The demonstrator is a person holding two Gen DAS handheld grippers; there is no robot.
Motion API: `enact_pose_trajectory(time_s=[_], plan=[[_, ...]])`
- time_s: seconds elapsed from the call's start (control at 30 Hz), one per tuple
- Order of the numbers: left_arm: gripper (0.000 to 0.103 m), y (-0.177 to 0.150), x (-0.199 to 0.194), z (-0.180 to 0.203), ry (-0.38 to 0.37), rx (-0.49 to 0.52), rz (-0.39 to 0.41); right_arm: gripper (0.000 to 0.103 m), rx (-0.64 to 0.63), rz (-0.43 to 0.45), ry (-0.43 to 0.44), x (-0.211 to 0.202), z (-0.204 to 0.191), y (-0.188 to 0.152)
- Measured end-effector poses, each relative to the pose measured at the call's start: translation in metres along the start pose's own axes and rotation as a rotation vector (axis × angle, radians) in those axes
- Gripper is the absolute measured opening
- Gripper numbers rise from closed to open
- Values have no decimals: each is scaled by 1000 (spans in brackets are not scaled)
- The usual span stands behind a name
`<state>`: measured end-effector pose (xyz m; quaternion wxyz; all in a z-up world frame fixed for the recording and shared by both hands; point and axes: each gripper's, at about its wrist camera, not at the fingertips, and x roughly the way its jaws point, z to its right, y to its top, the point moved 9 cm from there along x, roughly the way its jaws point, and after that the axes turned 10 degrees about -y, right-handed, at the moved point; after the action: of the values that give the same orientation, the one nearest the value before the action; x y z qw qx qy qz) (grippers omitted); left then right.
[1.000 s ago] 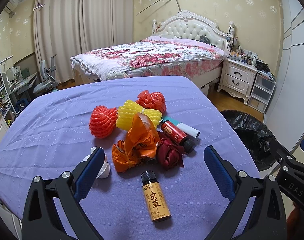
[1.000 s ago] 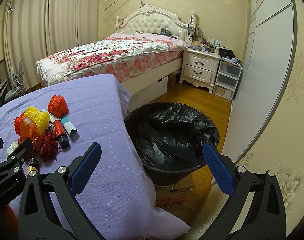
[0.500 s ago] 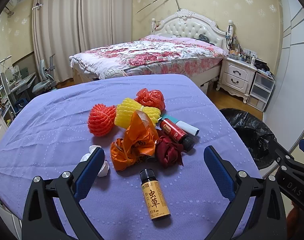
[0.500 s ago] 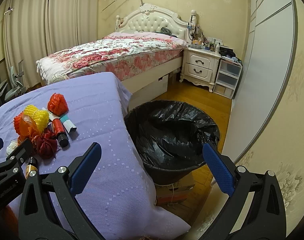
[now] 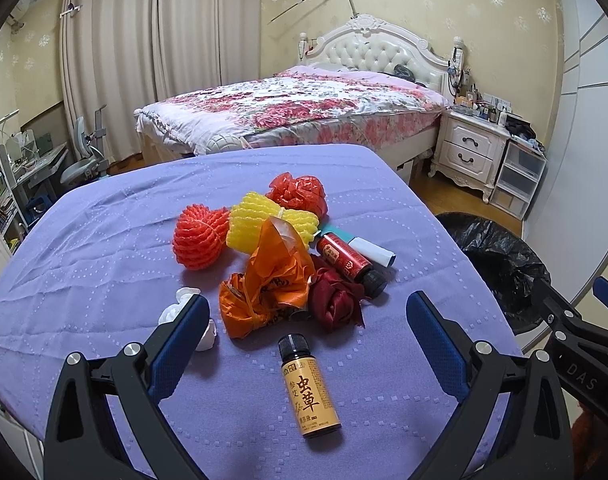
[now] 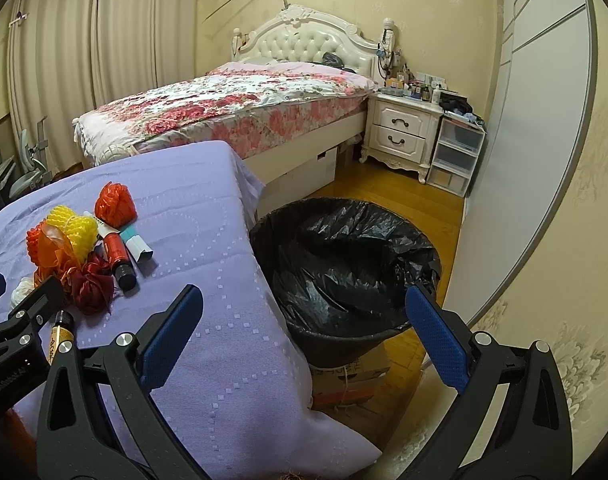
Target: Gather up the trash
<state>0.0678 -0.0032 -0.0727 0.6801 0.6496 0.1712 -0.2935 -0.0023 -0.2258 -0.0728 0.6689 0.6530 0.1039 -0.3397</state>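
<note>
A heap of trash lies on the purple table (image 5: pixel 84 264): an orange foam net (image 5: pixel 200 236), a yellow foam net (image 5: pixel 272 220), a red net (image 5: pixel 300 194), an orange wrapper (image 5: pixel 268 284), a dark red wrapper (image 5: pixel 335 300), a red bottle (image 5: pixel 345 260), a white tube (image 5: pixel 371 249), white paper (image 5: pixel 184 300) and a yellow-labelled bottle (image 5: pixel 309 392). My left gripper (image 5: pixel 307 340) is open and empty, just above the yellow-labelled bottle. My right gripper (image 6: pixel 304 332) is open and empty, over the table's right edge beside the black-lined bin (image 6: pixel 343 268).
The bin also shows at the right of the left wrist view (image 5: pixel 499 256). A cardboard box (image 6: pixel 347 376) sits under the bin. A floral bed (image 5: pixel 296 112), a white nightstand (image 6: pixel 399 132) and plastic drawers (image 6: pixel 455 156) stand beyond. A desk and chair (image 5: pixel 80 160) are at far left.
The left gripper has drawn back slightly, so the trash heap sits a little higher in its view. The right gripper has barely moved. Both stay open.
</note>
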Motion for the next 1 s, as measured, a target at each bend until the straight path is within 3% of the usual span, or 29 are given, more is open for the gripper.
enact_pose_trajectory(time_s=[0.23,0.53,0.7,1.0], plan=[[96,1,-3,-19,26,-22,-4,99,-13,-12,20,-1,-11,-20],[96,-10,-14,-74,98,-52,-25,98,-41,-43,85,-15,-38,-24],[96,-20,-20,-98,134,-40,-42,81,-84,-80,137,-13,-59,-20],[96,-30,-14,-114,123,-83,-81,75,-155,-84,188,-18,-100,-12]])
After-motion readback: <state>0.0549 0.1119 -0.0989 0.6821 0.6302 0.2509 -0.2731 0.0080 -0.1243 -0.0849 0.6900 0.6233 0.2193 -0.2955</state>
